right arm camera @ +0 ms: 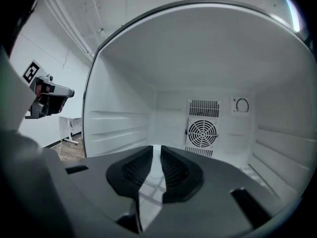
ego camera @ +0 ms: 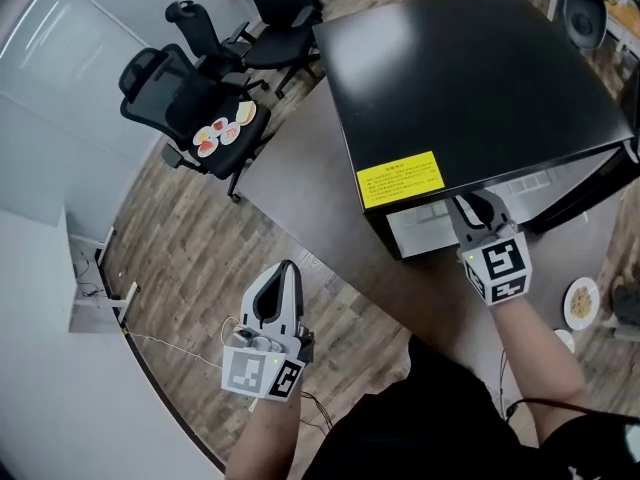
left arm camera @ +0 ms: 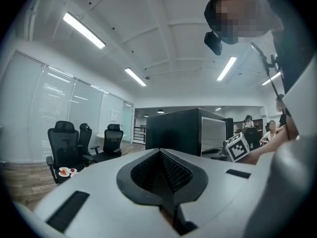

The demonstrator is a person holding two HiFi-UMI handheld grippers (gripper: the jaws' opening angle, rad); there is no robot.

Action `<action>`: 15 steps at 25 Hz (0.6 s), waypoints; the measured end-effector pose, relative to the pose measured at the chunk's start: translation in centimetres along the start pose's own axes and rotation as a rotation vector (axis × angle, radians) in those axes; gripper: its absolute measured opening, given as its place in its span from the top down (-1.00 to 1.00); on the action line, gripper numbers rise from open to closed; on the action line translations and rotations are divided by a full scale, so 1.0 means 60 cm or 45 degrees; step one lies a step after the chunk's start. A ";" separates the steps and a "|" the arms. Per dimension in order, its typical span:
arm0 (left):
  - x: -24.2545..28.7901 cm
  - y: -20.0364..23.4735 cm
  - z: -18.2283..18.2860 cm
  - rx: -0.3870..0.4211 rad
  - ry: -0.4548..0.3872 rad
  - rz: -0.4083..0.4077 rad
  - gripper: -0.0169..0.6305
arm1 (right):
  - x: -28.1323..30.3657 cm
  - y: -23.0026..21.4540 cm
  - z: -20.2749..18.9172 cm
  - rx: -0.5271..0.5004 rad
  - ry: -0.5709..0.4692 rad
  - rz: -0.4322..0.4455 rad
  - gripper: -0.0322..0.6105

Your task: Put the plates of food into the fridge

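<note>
Both empty — left claw (ego camera: 286, 273) together, right claw (ego camera: 478, 208) slightly apart at the fridge (ego camera: 470, 78) mouth; plates (ego camera: 222, 133), far beyond the left claw, need level lifting.

yellow label (ego camera: 400, 179) on fridge (ego camera: 480, 78), print unreadable

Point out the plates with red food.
Head view, upper left: the plates sit on the seat of a black office chair, well left of the fridge.
</note>
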State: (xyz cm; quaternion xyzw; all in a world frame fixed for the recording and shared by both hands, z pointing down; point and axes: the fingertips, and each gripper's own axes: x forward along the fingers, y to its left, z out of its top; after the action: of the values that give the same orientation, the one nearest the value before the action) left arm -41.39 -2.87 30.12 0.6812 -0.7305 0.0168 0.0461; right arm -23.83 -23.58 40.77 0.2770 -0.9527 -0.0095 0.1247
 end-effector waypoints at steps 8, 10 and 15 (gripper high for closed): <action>-0.010 0.033 -0.024 -0.004 0.034 0.057 0.94 | 0.074 0.038 0.004 -0.027 -0.003 0.062 0.72; -0.012 0.038 -0.026 -0.004 0.042 0.067 0.94 | 0.088 0.045 0.004 -0.024 0.000 0.073 0.72; -0.020 0.051 -0.034 -0.007 0.059 0.090 0.94 | 0.114 0.058 -0.008 -0.030 0.029 0.084 0.72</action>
State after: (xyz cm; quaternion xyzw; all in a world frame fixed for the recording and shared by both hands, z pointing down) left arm -44.27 -1.31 32.16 0.6542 -0.7529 0.0321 0.0644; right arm -31.13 -24.25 43.11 0.2441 -0.9596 -0.0135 0.1392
